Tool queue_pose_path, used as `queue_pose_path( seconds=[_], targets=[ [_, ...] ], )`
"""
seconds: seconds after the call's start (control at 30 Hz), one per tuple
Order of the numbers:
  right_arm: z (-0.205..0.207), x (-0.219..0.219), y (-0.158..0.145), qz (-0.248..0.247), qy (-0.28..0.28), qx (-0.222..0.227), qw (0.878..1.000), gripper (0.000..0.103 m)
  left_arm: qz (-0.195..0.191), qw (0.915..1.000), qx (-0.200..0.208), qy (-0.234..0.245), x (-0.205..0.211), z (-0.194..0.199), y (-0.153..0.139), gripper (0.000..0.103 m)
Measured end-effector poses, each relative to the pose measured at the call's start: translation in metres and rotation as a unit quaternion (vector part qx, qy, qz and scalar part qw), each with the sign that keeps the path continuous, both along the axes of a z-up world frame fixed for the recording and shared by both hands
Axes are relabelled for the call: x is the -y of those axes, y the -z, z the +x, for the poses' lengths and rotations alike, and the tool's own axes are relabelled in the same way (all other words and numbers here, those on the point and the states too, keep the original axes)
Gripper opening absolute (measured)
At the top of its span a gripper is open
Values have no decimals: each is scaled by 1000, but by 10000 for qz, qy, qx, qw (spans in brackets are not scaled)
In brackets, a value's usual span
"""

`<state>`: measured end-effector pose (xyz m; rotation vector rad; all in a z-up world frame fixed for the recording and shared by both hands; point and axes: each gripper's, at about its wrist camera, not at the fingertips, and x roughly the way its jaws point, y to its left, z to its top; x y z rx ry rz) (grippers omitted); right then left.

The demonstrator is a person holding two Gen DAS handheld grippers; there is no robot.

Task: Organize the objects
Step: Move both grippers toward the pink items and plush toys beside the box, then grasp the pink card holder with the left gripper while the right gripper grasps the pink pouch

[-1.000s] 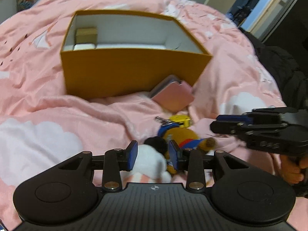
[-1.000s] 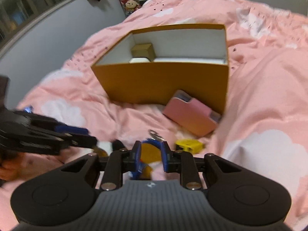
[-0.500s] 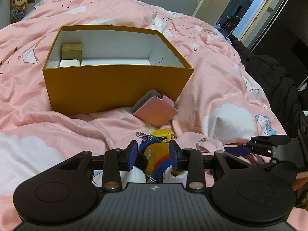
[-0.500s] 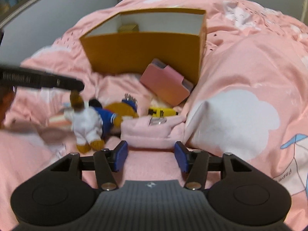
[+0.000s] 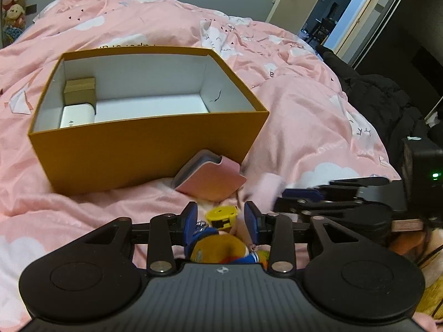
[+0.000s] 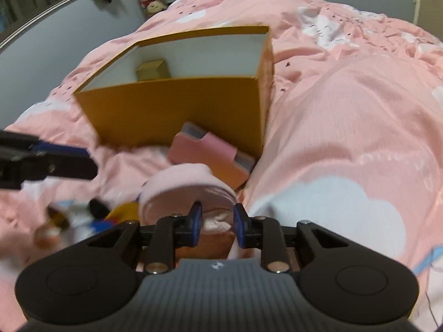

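1. Left gripper [image 5: 221, 218]: jaws opening, blue pads part spread. The plush toy [image 5: 218, 249] (yellow-brown body, blue and red trim) sits between them; whether the pads press on it cannot be told.
2. Right gripper [image 6: 216, 225]: jaws closing, narrow gap. A pale pink cloth pouch [image 6: 188, 193] is between the pads and bulges out beyond them; the pads appear to pinch its near edge.
3. Yellow tape measure [image 5: 221, 215]: on the bed just beyond the left jaws, touching the toy's far side.
4. Pink card case [image 5: 210, 179]: lies tilted against the near wall of the box, towards its right corner, with grey inserts showing at its open edge.
5. Orange box [image 5: 144, 149]: open-topped, white inside, on the bed beyond all the above. Holds a small brown carton [image 5: 79, 90] in its far left corner and a white item [image 5: 77, 115] just in front of that.
6. Pink bedcover [image 5: 304, 105]: cloud print, creased, carries everything listed.
7. Dark garment [image 5: 379, 102]: heaped at the bed's right edge.
8. Soft toys [image 5: 12, 2]: stacked against the far left wall.
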<state>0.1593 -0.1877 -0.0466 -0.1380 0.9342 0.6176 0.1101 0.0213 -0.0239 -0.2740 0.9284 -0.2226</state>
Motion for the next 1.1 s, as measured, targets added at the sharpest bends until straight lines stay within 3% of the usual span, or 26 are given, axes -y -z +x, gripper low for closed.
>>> queue_pose_path(
  seconds=[0.1,0.2,0.27,0.4,0.47,0.53,0.67,0.87,1.1],
  targets=[
    [14,-2,7,190,101,-26,9998,27,18,10000,23,-31,2,8,6,51],
    [22,1,7,322,-133,-85,9994,32,305,9995,88,6,6,12,11,56],
    [26,1,9,332,-437,-118,9984,45,512,9986,143,28,7,14,14,59],
    [36,-4,16,354,-889,-107,9954,52,811,9960,378,83,9,15,16,62],
    [46,-5,23,492,-1015,-285,9932,63,875,9956,340,49,9,17,17,65],
    [57,-5,33,680,-1074,-581,9902,66,865,9957,313,39,8,18,19,66],
    [68,-1,45,1092,-1173,-1068,9813,66,554,9979,281,170,4,24,23,66],
    [66,-8,51,1170,-1332,-1163,9773,68,496,9975,345,355,4,35,24,66],
    [54,-8,45,1036,-1219,-970,9823,45,668,9966,167,456,5,40,27,65]
  ],
)
